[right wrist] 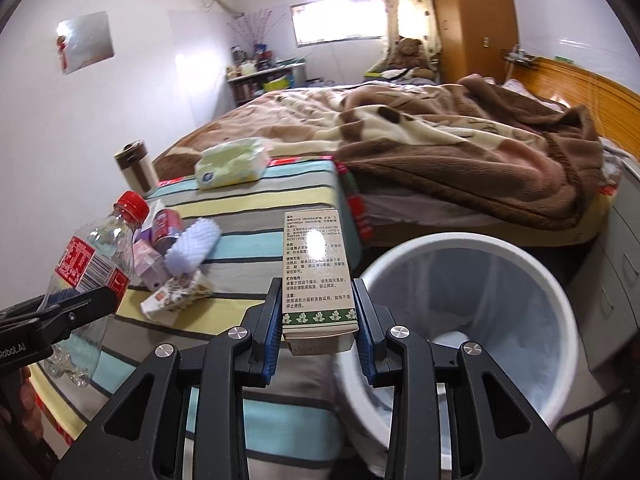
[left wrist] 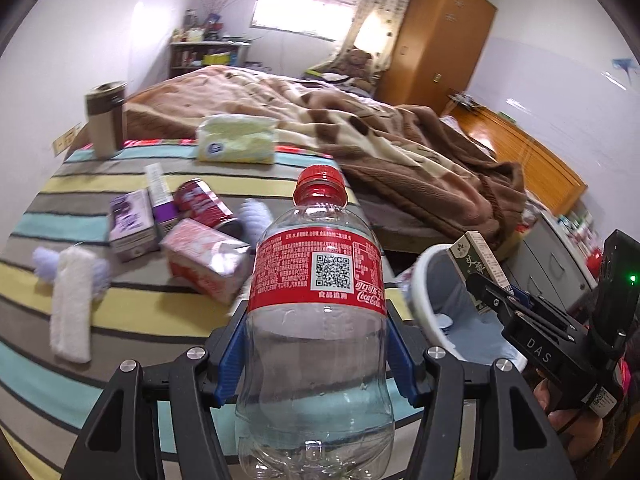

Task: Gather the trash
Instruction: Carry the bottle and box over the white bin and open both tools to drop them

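My left gripper point(left wrist: 316, 344) is shut on an empty clear Coca-Cola bottle point(left wrist: 316, 300) with a red cap and red label, held upright above the striped table; the bottle also shows in the right wrist view point(right wrist: 90, 276). My right gripper point(right wrist: 316, 320) is shut on a small beige carton point(right wrist: 316, 276) with green leaf trim, held upright at the near left rim of the white trash bin point(right wrist: 532, 280). In the left wrist view the carton point(left wrist: 478, 268) hangs over the bin point(left wrist: 424, 304). The bin has a pale liner and a small white item at its bottom.
On the striped tablecloth point(left wrist: 120, 312) lie a red can point(left wrist: 202, 202), purple cartons point(left wrist: 132, 224), a pink-red carton point(left wrist: 208, 260), fuzzy white and lilac items point(left wrist: 72, 292), a tissue pack point(left wrist: 238, 138) and a tumbler point(left wrist: 104, 120). A bed with brown blanket point(left wrist: 400, 152) stands behind.
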Tool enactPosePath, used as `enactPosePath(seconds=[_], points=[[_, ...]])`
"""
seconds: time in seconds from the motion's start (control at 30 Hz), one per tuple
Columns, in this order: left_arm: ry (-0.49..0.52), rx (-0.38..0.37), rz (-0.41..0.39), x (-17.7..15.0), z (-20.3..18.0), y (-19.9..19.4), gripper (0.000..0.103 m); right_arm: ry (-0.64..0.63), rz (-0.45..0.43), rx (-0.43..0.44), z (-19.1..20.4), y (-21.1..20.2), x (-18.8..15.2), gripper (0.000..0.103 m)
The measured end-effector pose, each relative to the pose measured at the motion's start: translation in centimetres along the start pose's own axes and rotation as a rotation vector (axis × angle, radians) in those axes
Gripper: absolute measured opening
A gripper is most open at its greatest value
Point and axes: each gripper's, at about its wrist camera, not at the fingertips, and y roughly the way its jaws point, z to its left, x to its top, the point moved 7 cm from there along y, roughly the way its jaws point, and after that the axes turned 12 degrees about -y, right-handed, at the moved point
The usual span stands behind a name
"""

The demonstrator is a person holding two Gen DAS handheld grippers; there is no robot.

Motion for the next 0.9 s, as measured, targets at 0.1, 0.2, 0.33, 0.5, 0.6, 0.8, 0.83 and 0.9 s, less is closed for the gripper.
enactPosePath(seconds=[0.1, 0.2, 0.33, 0.5, 0.6, 0.8, 0.83, 0.9], points=[[0.028, -0.024, 0.014, -0.3, -1.9, 0.6, 0.061, 0.025, -0.005, -0.031, -1.3, -0.7, -0.4, 0.033], [0.056, -0.051, 0.029, -0.7, -3.9, 1.2, 0.061, 0.054, -0.009, -0.06, -2.8, -1.3, -0.8, 0.033], [0.095, -0.087, 0.047, -1.2, -6.4, 2.0, 0.061, 0.089, -0.008, -0.1, -4.6, -2.0, -1.5, 0.033], [0.135, -0.126, 0.068, -1.9, -9.4, 3.0, 0.061, 0.131, -0.002, -0.14, -6.6, -2.6, -2.4, 0.033], [0.161, -0.14, 0.079, -2.4, -11.0, 3.5, 0.061, 0.146, 0.002, -0.161, -7.4, -3.0, -2.9, 0.033], [0.215, -0.158, 0.096, -3.3, -13.8, 4.6, 0.061, 0.182, 0.02, -0.197, -9.1, -3.3, -4.2, 0.033], [0.231, -0.153, 0.094, -3.5, -14.4, 4.9, 0.061, 0.189, 0.023, -0.2, -9.3, -3.4, -4.5, 0.033], [0.265, -0.148, 0.087, -3.8, -15.5, 5.4, 0.061, 0.198, 0.027, -0.202, -9.7, -3.4, -4.9, 0.033]])
